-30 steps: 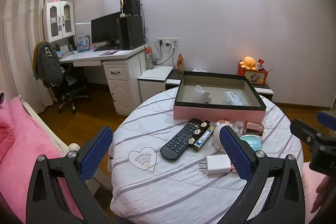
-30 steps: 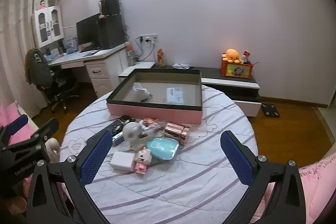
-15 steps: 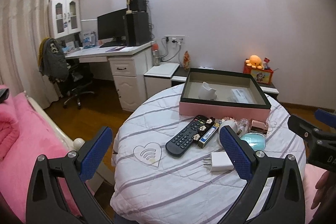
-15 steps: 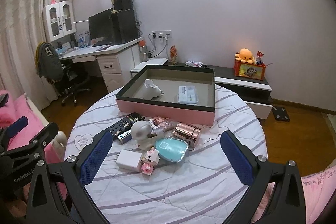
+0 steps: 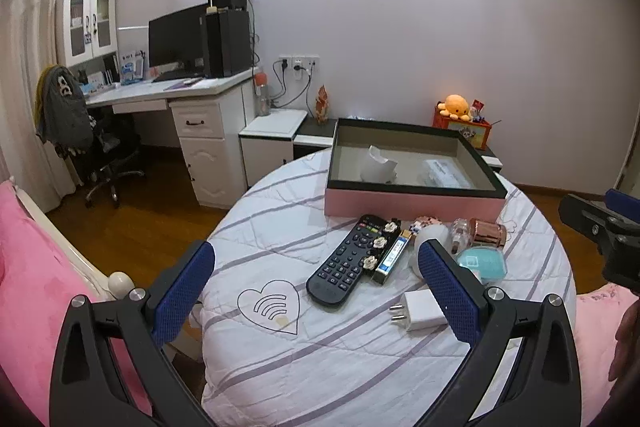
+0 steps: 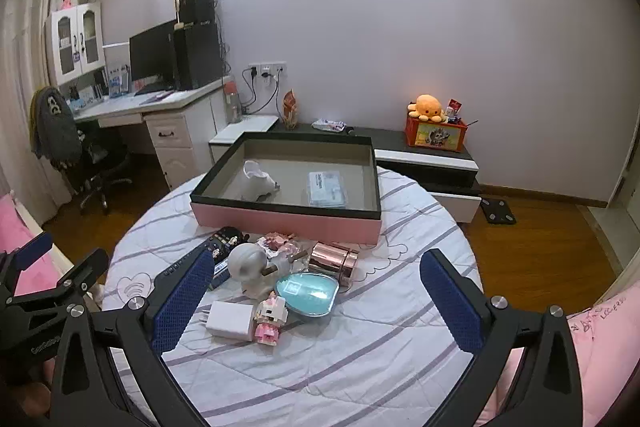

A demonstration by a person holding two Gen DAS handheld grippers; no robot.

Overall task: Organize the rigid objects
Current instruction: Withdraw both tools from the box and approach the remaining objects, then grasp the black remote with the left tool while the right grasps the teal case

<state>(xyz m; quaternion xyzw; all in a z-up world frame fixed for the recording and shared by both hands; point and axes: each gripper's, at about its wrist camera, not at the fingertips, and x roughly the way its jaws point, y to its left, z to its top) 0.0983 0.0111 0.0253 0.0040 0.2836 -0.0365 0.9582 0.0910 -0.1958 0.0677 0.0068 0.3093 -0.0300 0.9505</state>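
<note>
Clutter — remote (image 5: pixel 352 259), charger (image 6: pixel 231 319), teal case (image 6: pixel 307 292) — lies mid-table, before the pink box (image 6: pixel 286 217) at the far edge. Left tool (image 5: pixel 316 295) and right tool (image 6: pixel 316 301) hover above the near edge, both spread, holding nothing.

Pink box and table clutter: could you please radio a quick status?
Left gripper and right gripper open, empty. Pink box holds two items; remote, charger outside it. Nothing blocks the approach.
</note>
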